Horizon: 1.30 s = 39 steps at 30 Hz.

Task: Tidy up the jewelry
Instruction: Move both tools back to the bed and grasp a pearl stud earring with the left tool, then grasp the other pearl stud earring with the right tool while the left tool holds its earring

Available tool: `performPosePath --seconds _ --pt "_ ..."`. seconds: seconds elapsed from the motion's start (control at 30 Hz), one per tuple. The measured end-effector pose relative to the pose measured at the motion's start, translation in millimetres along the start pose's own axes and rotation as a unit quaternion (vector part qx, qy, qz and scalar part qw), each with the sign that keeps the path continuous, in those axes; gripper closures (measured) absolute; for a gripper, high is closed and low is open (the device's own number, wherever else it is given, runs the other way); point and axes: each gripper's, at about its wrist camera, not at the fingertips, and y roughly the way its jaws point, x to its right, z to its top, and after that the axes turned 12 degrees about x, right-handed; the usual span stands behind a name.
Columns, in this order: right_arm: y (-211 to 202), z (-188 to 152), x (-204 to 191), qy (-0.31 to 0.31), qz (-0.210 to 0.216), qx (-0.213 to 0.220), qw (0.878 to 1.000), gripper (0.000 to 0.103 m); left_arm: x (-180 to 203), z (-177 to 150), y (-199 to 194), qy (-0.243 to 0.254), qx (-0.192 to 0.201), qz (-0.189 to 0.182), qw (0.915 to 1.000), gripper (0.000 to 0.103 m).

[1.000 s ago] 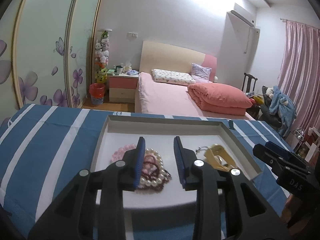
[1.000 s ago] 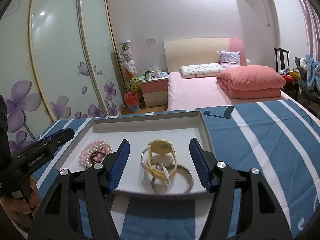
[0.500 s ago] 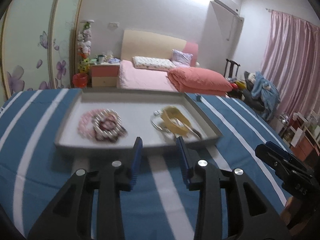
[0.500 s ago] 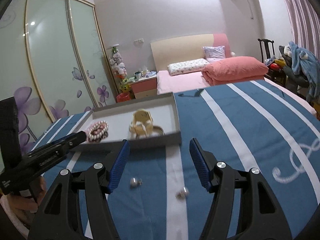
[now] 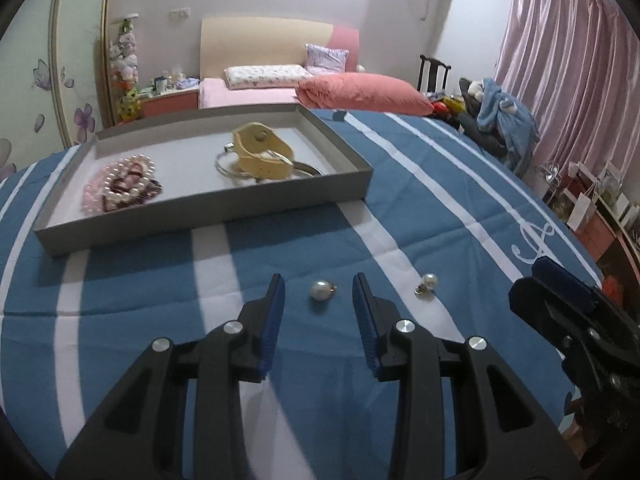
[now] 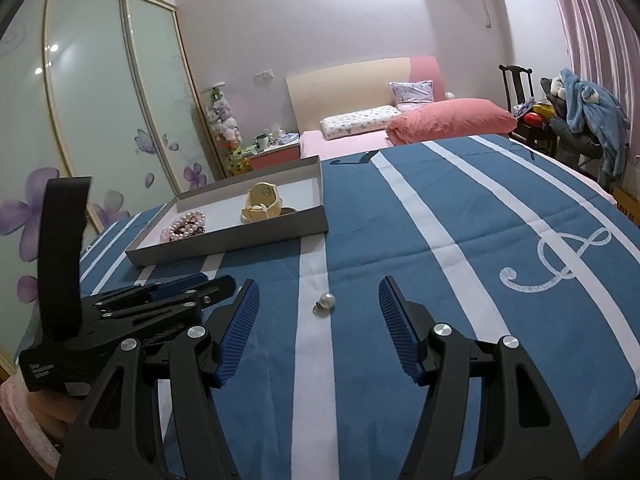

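A grey tray (image 5: pixel 208 208) lies on the blue striped cloth and holds pearl bracelets (image 5: pixel 120 186), a yellow watch (image 5: pixel 260 156) and silver bangles. Two pearl earrings lie loose on the cloth in front of the tray. My left gripper (image 5: pixel 318 296) is open, its fingers either side of one earring (image 5: pixel 322 290). The other earring (image 5: pixel 426 282) lies to its right. My right gripper (image 6: pixel 318 304) is open around that earring (image 6: pixel 325 303). The tray also shows in the right wrist view (image 6: pixel 232 236).
The table's right edge (image 6: pixel 624 392) is near my right gripper. My left gripper's body (image 6: pixel 120 320) sits close on the left in the right wrist view. A bed (image 5: pixel 280 92), a chair with clothes (image 5: pixel 492 120) and pink curtains stand behind.
Both grippers have pulled back from over the tray toward the near side of the table. Each now stands low around a loose pearl earring.
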Motion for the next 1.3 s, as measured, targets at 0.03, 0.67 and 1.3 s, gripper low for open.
performPosePath --seconds 0.03,0.67,1.3 --pt "-0.1 -0.5 0.9 0.0 0.0 0.0 1.0 0.04 2.9 -0.9 4.1 0.002 -0.009 0.0 1.0 0.067" --pt "3.9 -8.6 0.3 0.004 0.005 -0.014 1.0 0.04 7.7 0.1 38.4 0.004 -0.059 0.042 0.9973 0.087" --pt "37.6 -17.1 -15.7 -0.028 -0.015 -0.091 0.995 0.054 -173.8 -9.0 -37.0 -0.114 -0.037 0.202 0.972 0.087"
